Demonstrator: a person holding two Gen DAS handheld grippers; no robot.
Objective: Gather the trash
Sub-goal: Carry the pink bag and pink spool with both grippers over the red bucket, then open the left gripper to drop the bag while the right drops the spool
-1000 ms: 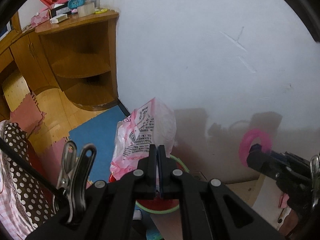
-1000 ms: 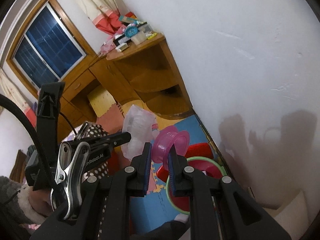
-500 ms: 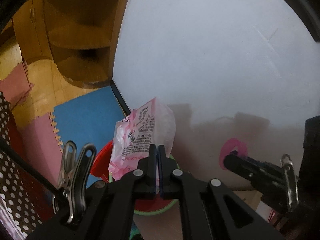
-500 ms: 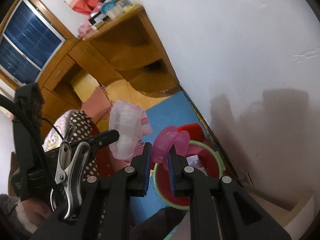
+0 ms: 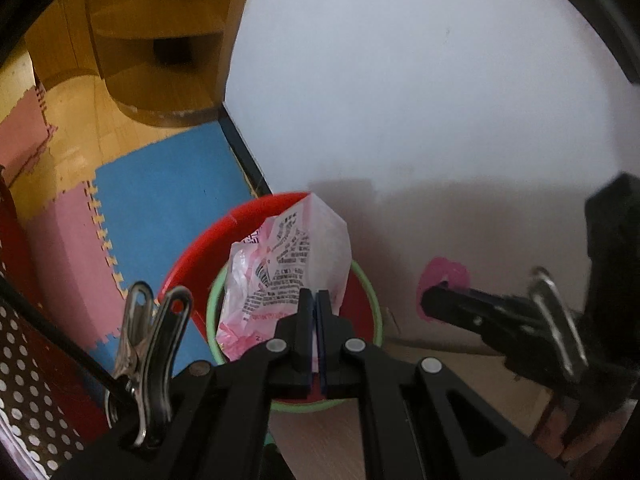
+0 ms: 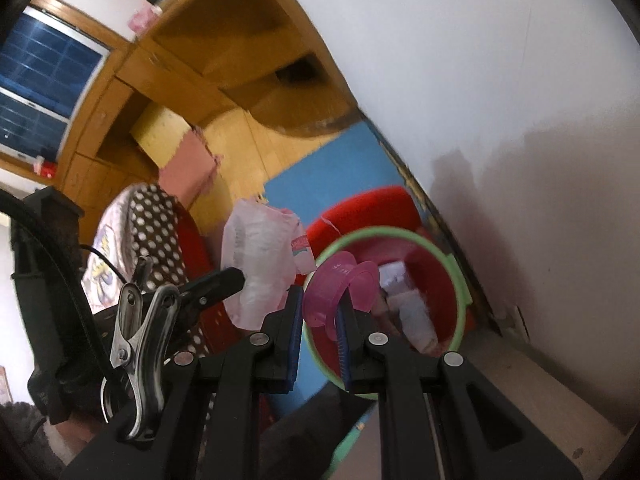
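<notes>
Both grippers lowered toward red bin (image 5: 188,264), left gripper (image 5: 315,312) clamping wrapper (image 5: 288,264), right gripper (image 6: 320,320) gripping blurred pink spool (image 6: 340,284)

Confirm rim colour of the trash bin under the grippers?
Light green rim on the red trash bin; clearest in the right wrist view.

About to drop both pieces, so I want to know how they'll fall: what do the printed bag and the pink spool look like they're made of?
The printed bag looks like thin plastic film: glossy, crinkled, partly see-through, so probably light and floppy. The pink spool looks like rigid moulded plastic: translucent, smooth flanges holding their shape, though motion blur leaves the finish uncertain.
</notes>
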